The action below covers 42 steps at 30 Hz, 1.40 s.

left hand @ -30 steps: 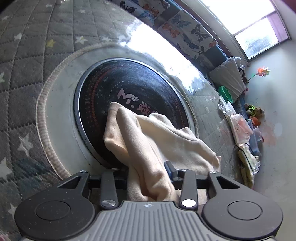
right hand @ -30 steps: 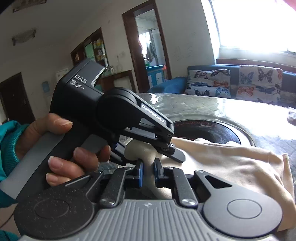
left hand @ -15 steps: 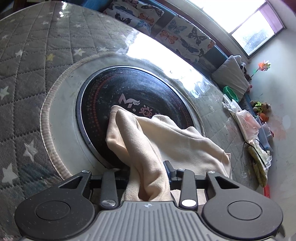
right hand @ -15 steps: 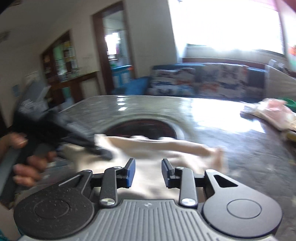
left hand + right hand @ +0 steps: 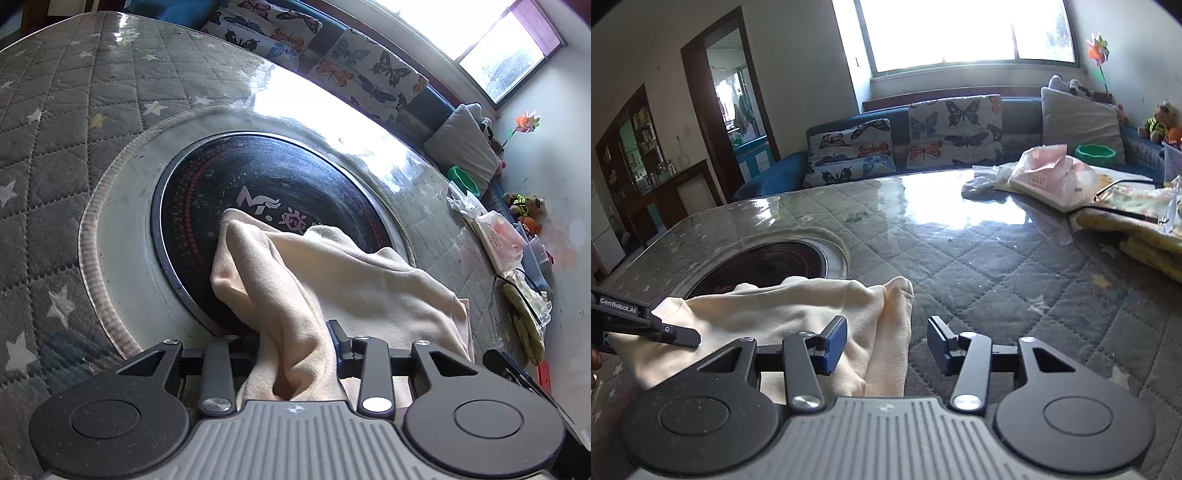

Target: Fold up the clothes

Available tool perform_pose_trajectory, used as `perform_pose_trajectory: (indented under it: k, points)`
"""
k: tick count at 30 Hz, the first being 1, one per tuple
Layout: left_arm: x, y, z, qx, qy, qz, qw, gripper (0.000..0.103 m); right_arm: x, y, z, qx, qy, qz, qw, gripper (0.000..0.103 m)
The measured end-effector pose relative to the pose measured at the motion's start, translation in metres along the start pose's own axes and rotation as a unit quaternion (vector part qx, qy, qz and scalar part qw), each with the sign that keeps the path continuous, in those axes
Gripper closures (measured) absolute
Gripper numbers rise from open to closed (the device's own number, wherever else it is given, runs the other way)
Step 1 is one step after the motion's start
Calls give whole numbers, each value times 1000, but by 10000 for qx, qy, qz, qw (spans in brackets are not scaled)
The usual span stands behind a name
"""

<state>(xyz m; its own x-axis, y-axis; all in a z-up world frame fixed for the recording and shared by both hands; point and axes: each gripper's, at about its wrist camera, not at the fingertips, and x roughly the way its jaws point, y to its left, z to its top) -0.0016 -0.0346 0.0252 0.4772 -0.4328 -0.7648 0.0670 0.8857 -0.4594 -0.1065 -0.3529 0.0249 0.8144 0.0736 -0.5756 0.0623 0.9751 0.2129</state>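
Cream garment (image 5: 354,280) spread flat ahead of the left jaws, over the near rim of the black round plate (image 5: 266,184); one bunched fold rises back between those jaws. Lies on the worktop (image 5: 979,266), quilted grey with pale stars under a glossy clear cover. Seen also from the right wrist view (image 5: 798,314), with its folded edge reaching between the right jaws, closer to the left pad.

Blue sofa with butterfly cushions (image 5: 955,129) far beyond both jaws, under a bright window. Grey pillow (image 5: 1078,122) ahead and to the right of the right jaws. Yellow patterned cloth (image 5: 1137,218) far right of the right jaws, at the worktop edge. White and pink packet (image 5: 1049,173) beyond it, and a green bowl (image 5: 1095,151) behind that.

Left gripper (image 5: 295,343) clenched on the bunched fold of the cream garment, both pads pressed into the cloth. From the right wrist view shows at far left (image 5: 679,336), one black finger resting over the cloth.

Right gripper (image 5: 886,343) released: jaws have just been opening, blue pads apart, cloth edge lying under the gap, but not pressed by the pads.

Small toys (image 5: 1158,122) and a pinwheel (image 5: 1097,48) far beyond the right jaws, to the right.
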Motion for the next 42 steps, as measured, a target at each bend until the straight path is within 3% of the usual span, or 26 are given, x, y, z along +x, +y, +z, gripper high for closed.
perform_pose_trajectory:
  k: [18,42]
  points:
    - [1,-3,0,84,-26,50,9999,66,22,-10,-5,307,235,123,9992,51]
    - [1,-3,1,109,-28,75,9999,66,26,-8,-4,273,366,476,9978,51]
